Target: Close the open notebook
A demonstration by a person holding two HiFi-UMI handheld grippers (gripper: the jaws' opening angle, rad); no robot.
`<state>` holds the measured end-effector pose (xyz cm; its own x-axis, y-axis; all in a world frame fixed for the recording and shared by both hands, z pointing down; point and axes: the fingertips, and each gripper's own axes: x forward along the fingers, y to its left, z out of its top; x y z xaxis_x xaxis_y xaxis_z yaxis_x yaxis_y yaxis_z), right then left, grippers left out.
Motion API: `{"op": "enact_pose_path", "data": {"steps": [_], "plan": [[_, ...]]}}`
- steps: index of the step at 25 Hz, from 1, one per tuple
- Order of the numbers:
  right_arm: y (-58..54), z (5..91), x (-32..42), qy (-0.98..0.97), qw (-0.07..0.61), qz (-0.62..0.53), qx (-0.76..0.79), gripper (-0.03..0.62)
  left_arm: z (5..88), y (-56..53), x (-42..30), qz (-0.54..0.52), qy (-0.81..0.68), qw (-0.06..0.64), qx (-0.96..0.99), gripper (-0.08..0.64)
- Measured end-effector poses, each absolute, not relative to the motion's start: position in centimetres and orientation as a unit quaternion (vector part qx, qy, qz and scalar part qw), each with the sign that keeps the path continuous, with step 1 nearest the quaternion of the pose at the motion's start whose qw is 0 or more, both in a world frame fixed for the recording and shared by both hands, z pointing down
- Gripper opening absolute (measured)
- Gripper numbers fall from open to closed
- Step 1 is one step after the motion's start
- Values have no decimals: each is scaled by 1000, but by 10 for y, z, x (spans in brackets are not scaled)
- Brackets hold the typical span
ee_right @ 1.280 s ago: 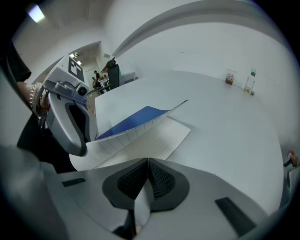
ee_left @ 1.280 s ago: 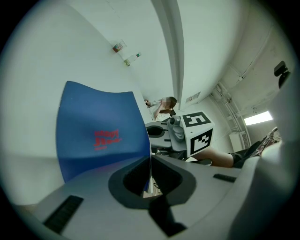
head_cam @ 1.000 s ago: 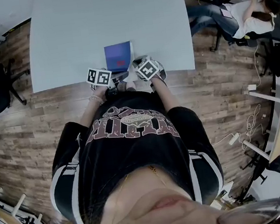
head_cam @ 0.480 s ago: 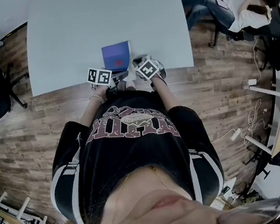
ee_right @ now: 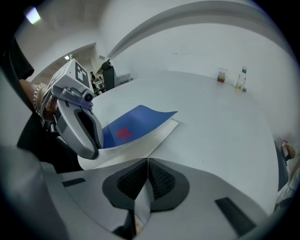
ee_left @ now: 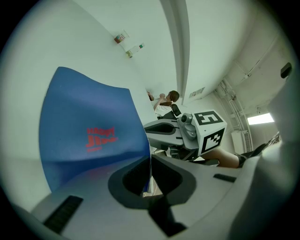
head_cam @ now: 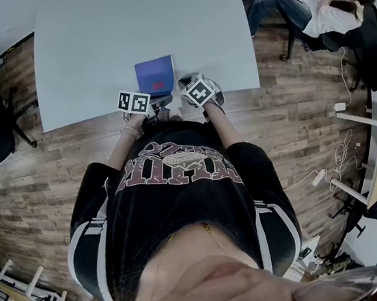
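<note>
Bottles (ee_right: pixel 241 78), seemingly two, at far table (ee_right: pixel 211 122) edge, well apart from notebook (ee_right: pixel 154 136). Left gripper (ee_left: pixel 150 171) pinches its blue cover (ee_left: pixel 89 136); right gripper (ee_right: pixel 148 177) pressed together, empty.

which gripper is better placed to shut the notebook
The left gripper: its jaws pinch the blue cover, raised over the pages. The right gripper is shut, empty, beside it.

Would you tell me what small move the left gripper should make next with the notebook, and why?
Probably lower the left gripper toward the table so the blue cover settles onto the white pages. Its jaws pinch the cover's edge, and the right gripper view shows the cover curved up off the pages.
</note>
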<state>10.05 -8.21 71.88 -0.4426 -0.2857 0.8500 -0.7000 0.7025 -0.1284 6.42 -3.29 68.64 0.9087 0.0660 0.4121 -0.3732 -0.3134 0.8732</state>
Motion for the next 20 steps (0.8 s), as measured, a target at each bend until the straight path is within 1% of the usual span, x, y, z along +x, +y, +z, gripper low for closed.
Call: {"op": "enact_pose_path", "data": {"steps": [20], "plan": [[-81, 716, 109, -810, 430, 245, 314, 20, 693, -35, 72, 204, -93, 582, 782, 60]]}}
